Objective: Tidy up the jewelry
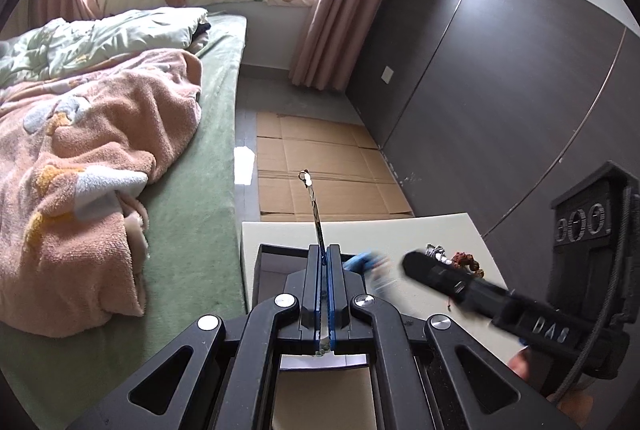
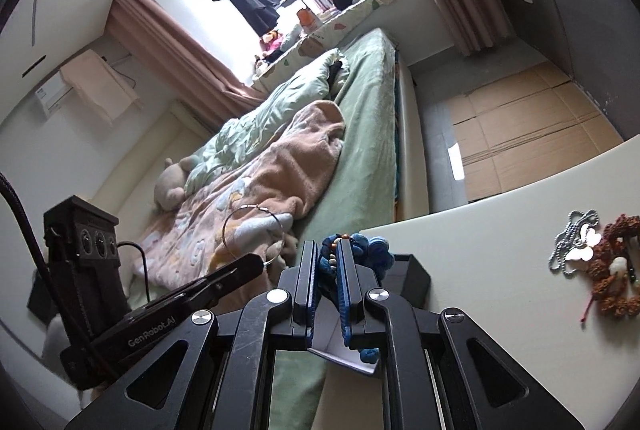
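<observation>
My left gripper [image 1: 324,250] is shut on a thin wire hoop [image 1: 313,199], seen edge-on sticking up past the fingertips; in the right wrist view it shows as a round ring [image 2: 256,233] in the left gripper [image 2: 262,261]. My right gripper [image 2: 329,246] is shut on a blue knotted bracelet [image 2: 372,248] with small orange beads. It appears blurred in the left wrist view [image 1: 408,262]. Both hover over a black open box [image 1: 276,262] on the white table [image 2: 492,254]. A silver chain [image 2: 576,242] and a brown beaded bracelet [image 2: 616,270] lie on the table.
A bed with a green sheet [image 1: 192,230] and a pink blanket [image 1: 88,165] lies left of the table. Flattened cardboard [image 1: 320,157] covers the floor beyond it. A dark wall [image 1: 500,89] stands at the right.
</observation>
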